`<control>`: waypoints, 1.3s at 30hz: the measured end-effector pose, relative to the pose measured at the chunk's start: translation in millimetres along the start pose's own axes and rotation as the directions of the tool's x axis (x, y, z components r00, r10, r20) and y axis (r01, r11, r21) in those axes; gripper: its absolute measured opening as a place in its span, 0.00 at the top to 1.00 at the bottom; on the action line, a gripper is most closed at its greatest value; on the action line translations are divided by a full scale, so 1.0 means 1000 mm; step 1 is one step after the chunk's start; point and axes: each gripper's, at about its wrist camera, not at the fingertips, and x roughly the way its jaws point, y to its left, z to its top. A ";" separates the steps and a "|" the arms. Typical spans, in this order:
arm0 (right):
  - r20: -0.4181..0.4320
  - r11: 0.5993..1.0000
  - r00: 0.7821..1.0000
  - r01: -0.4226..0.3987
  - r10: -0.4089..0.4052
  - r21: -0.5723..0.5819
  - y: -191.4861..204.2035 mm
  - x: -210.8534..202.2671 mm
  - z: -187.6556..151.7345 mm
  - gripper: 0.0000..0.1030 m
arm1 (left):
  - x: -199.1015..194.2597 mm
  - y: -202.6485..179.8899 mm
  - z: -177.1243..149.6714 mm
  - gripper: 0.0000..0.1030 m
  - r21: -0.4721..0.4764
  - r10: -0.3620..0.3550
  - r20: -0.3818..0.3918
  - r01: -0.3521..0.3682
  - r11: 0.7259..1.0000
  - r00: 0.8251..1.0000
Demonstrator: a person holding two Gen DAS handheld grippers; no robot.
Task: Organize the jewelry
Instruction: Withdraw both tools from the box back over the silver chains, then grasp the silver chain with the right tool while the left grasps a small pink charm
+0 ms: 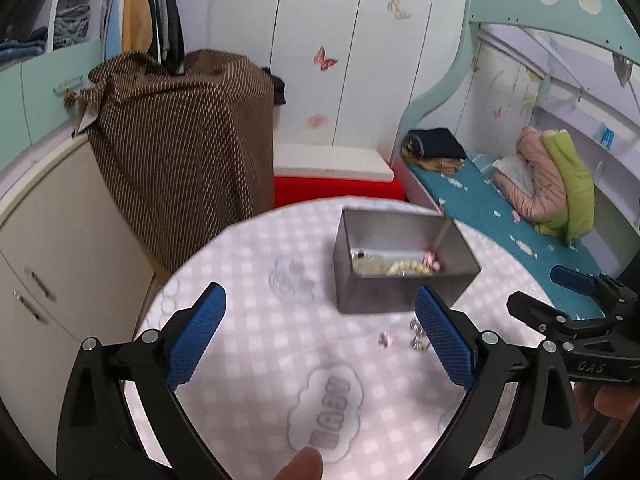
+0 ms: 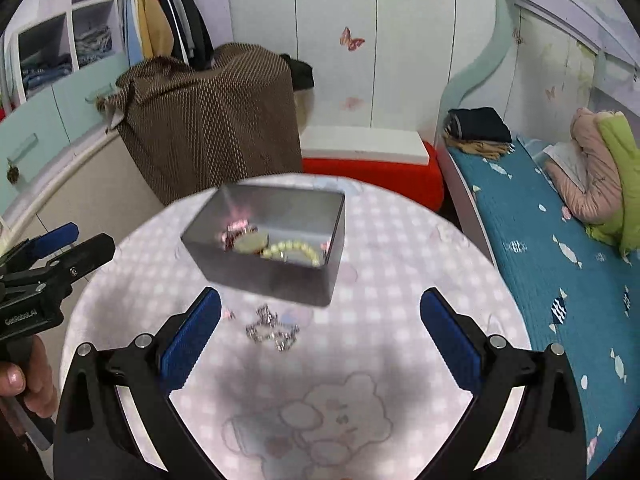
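A grey metal box [image 1: 404, 288] [image 2: 276, 276] stands on the round table with the pink checked cloth [image 1: 256, 364] [image 2: 392, 280]. Inside it lie a pearl bracelet [image 2: 294, 250] [image 1: 408, 267], a round gold piece [image 2: 251, 243] and small pink items [image 2: 236, 226]. A silver chain [image 2: 272, 330] [image 1: 418, 334] and a small pink stud [image 1: 385, 338] [image 2: 229, 314] lie on the cloth in front of the box. My left gripper [image 1: 320, 340] is open and empty, in front of the box. My right gripper [image 2: 320, 338] is open and empty, above the chain.
A bed with a teal cover [image 2: 552, 248] and folded clothes runs along the right. A red stool [image 2: 384, 176] with a white board stands behind the table. A brown-draped object [image 2: 212, 120] and cabinets [image 1: 60, 240] stand at the left.
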 end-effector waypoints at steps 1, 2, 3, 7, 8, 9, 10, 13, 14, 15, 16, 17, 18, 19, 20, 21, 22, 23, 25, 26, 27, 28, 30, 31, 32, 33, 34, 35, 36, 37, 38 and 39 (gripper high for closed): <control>-0.007 1.000 1.000 0.004 -0.004 -0.006 0.002 0.002 -0.003 0.07 | 0.002 0.000 -0.003 0.07 -0.001 0.003 -0.005 -0.003 1.000 1.000; -0.019 1.000 1.000 0.011 -0.011 -0.015 0.004 0.007 -0.007 0.07 | 0.004 0.000 -0.008 0.07 0.000 0.010 -0.013 -0.010 1.000 1.000; -0.033 1.000 0.999 0.011 -0.012 -0.018 0.006 0.012 -0.010 0.07 | 0.007 0.001 -0.012 0.07 0.000 0.013 -0.021 -0.013 1.000 1.000; -0.088 1.000 0.996 0.000 -0.001 -0.018 0.008 0.034 -0.021 0.07 | 0.019 -0.004 -0.025 0.07 0.018 0.026 -0.053 -0.025 1.000 0.998; -0.096 1.000 0.995 -0.002 0.000 -0.021 0.009 0.038 -0.022 0.07 | 0.021 -0.004 -0.027 0.07 0.025 0.034 -0.057 -0.032 0.999 0.998; -0.106 1.000 0.994 -0.004 0.001 -0.023 0.009 0.043 -0.023 0.07 | 0.024 -0.005 -0.029 0.07 0.031 0.037 -0.062 -0.035 0.999 0.997; -0.117 1.000 0.993 -0.010 0.007 -0.025 0.010 0.048 -0.025 0.07 | 0.026 -0.005 -0.030 0.07 0.035 0.036 -0.068 -0.034 0.999 0.997; -0.142 0.999 0.990 -0.017 0.012 -0.031 0.011 0.059 -0.028 0.07 | 0.033 -0.005 -0.033 0.07 0.041 0.037 -0.081 -0.034 0.999 0.996; -0.153 0.999 0.988 -0.020 0.015 -0.031 0.012 0.064 -0.028 0.07 | 0.035 -0.005 -0.033 0.07 0.041 0.036 -0.087 -0.033 0.999 0.996; -0.163 0.999 0.986 -0.026 0.020 -0.030 0.013 0.069 -0.029 0.07 | 0.037 -0.004 -0.034 0.07 0.042 0.035 -0.092 -0.031 0.999 0.995; -0.168 0.999 0.985 -0.034 0.029 -0.029 0.014 0.072 -0.029 0.07 | 0.038 -0.004 -0.034 0.07 0.043 0.035 -0.095 -0.031 0.999 0.995; -0.168 0.999 0.985 -0.039 0.034 -0.028 0.016 0.074 -0.030 0.07 | 0.040 -0.004 -0.035 0.07 0.045 0.038 -0.099 -0.034 0.998 0.994; -0.168 0.999 0.985 -0.043 0.038 -0.029 0.017 0.076 -0.030 0.07 | 0.041 -0.002 -0.036 0.07 0.045 0.040 -0.103 -0.035 0.998 0.994; -0.169 0.998 0.985 -0.047 0.041 -0.032 0.019 0.078 -0.030 0.07 | 0.043 -0.001 -0.036 0.07 0.043 0.039 -0.107 -0.035 0.998 0.994; -0.170 0.998 0.985 -0.049 0.043 -0.035 0.020 0.080 -0.030 0.07 | 0.044 0.000 -0.036 0.07 0.042 0.039 -0.109 -0.035 0.999 0.993; -0.170 0.998 0.984 -0.051 0.043 -0.039 0.021 0.082 -0.029 0.07 | 0.045 0.002 -0.036 0.07 0.041 0.041 -0.111 -0.036 0.998 0.993; -0.172 0.997 0.984 -0.052 0.043 -0.049 0.024 0.085 -0.029 0.07 | 0.046 0.002 -0.036 0.07 0.041 0.043 -0.113 -0.038 0.998 0.993; -0.173 0.997 0.984 -0.054 0.044 -0.055 0.026 0.086 -0.029 0.13 | 0.047 0.003 -0.035 0.07 0.040 0.043 -0.116 -0.039 0.998 0.992; -0.162 0.996 0.987 -0.037 0.024 -0.078 0.029 0.088 -0.031 0.28 | 0.049 0.005 -0.036 0.07 0.040 0.042 -0.120 -0.038 0.999 0.992; -0.150 0.995 0.989 -0.028 0.014 -0.095 0.031 0.088 -0.032 0.35 | 0.049 0.005 -0.036 0.07 0.040 0.042 -0.121 -0.037 0.999 0.992; -0.146 0.995 0.989 -0.035 0.021 -0.097 0.032 0.088 -0.031 0.42 | 0.049 0.005 -0.036 0.07 0.041 0.041 -0.122 -0.036 0.998 0.992; -0.144 0.994 0.989 -0.037 0.021 -0.105 0.032 0.088 -0.032 0.46 | 0.051 0.004 -0.036 0.07 0.044 0.038 -0.126 -0.032 0.998 0.991; -0.145 0.992 0.989 -0.047 0.029 -0.121 0.033 0.087 -0.033 0.59 | 0.054 0.002 -0.036 0.07 0.052 0.033 -0.135 -0.026 0.998 0.990; -0.145 0.991 0.989 -0.048 0.030 -0.125 0.033 0.087 -0.033 0.64 | 0.056 0.001 -0.036 0.07 0.057 0.030 -0.138 -0.022 0.998 0.990; -0.146 0.990 0.989 -0.050 0.031 -0.132 0.032 0.086 -0.034 0.77 | 0.058 -0.001 -0.037 0.07 0.061 0.026 -0.141 -0.017 0.998 0.990; -0.148 0.989 0.989 -0.048 0.027 -0.139 0.031 0.085 -0.034 0.90 | 0.059 -0.004 -0.037 0.07 0.065 0.018 -0.144 -0.008 0.998 0.989; -0.148 0.988 0.989 -0.039 0.017 -0.147 0.029 0.084 -0.036 0.94 | 0.060 -0.006 -0.037 0.07 0.071 0.009 -0.147 0.002 0.997 0.989; -0.148 0.988 0.989 -0.035 0.013 -0.149 0.028 0.083 -0.037 0.95 | 0.062 -0.010 -0.038 0.07 0.078 0.001 -0.151 0.010 0.997 0.989; -0.148 0.989 0.989 -0.044 0.023 -0.140 0.025 0.081 -0.038 0.95 | 0.065 -0.013 -0.038 0.07 0.085 -0.003 -0.155 0.017 0.996 0.988; -0.147 0.990 0.989 -0.049 0.030 -0.132 0.021 0.080 -0.040 0.95 | 0.068 -0.017 -0.039 0.07 0.098 -0.010 -0.163 0.026 0.995 0.987; -0.146 0.990 0.989 -0.047 0.028 -0.130 0.020 0.078 -0.041 0.95 | 0.071 -0.020 -0.039 0.07 0.105 -0.014 -0.168 0.032 0.994 0.986; -0.145 0.991 0.989 -0.050 0.032 -0.124 0.017 0.077 -0.042 0.96 | 0.075 -0.024 -0.040 0.07 0.113 -0.019 -0.173 0.039 0.993 0.985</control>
